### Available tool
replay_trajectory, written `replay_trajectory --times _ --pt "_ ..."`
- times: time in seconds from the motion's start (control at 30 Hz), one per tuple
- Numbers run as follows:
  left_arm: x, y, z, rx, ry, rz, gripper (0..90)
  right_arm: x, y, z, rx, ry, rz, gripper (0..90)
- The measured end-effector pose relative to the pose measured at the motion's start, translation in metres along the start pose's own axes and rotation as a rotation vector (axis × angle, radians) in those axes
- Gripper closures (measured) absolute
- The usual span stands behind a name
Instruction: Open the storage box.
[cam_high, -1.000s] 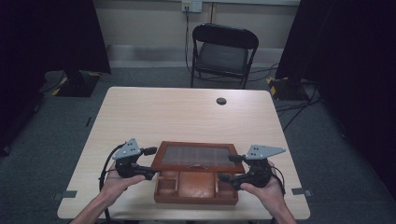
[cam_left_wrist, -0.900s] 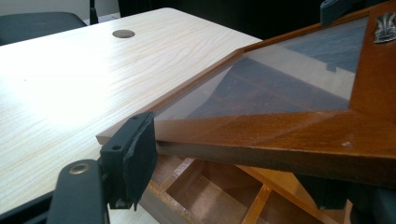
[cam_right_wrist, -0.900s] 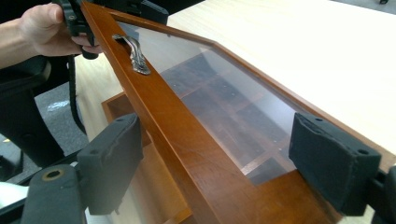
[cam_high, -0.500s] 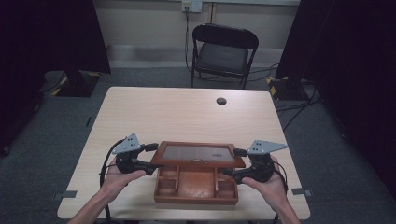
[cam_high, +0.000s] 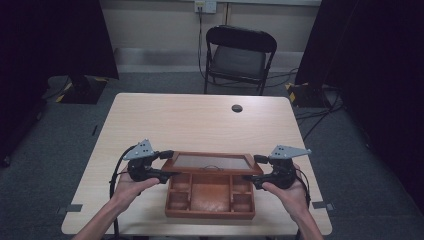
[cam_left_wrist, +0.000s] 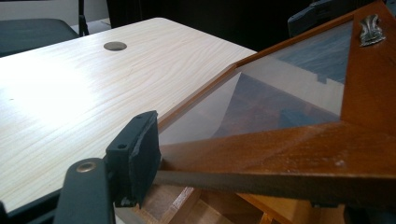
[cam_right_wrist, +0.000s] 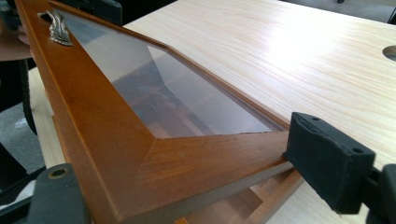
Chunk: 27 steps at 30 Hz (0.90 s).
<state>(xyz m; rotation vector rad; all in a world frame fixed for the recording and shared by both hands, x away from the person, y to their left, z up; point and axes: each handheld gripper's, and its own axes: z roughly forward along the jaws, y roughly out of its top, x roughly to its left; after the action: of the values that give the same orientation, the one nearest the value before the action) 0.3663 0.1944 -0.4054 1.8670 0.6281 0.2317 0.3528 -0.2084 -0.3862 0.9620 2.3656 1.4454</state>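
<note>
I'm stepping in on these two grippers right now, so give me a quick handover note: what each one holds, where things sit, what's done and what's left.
Left gripper: shut on the left edge of the glass-paned lid.
Right gripper: shut on the lid's right edge.
Wooden box: at the table's near edge; its compartments look bare.
Done: lid gripped on both sides and held partway up, tilted, near edge raised.
Left: finish swinging the lid, likely fully open or down shut; the direction can't be told from this moment. Keep both sides level.
</note>
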Motion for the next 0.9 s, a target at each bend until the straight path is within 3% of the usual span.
replay_trajectory --times 0.3,0.67,0.9 --pt "0.004 0.002 0.002 -0.016 -0.004 0.0 37.3 -0.006 0.004 -0.002 -0.03 -0.025 0.014 23.1" --pt "0.007 0.007 0.004 0.004 0.006 0.0 40.2 -0.013 0.007 0.004 -0.028 -0.008 0.037 26.3" --pt "0.01 0.01 0.005 -0.013 0.005 -0.002 42.4 -0.015 0.012 0.005 -0.035 0.003 0.042 29.5"
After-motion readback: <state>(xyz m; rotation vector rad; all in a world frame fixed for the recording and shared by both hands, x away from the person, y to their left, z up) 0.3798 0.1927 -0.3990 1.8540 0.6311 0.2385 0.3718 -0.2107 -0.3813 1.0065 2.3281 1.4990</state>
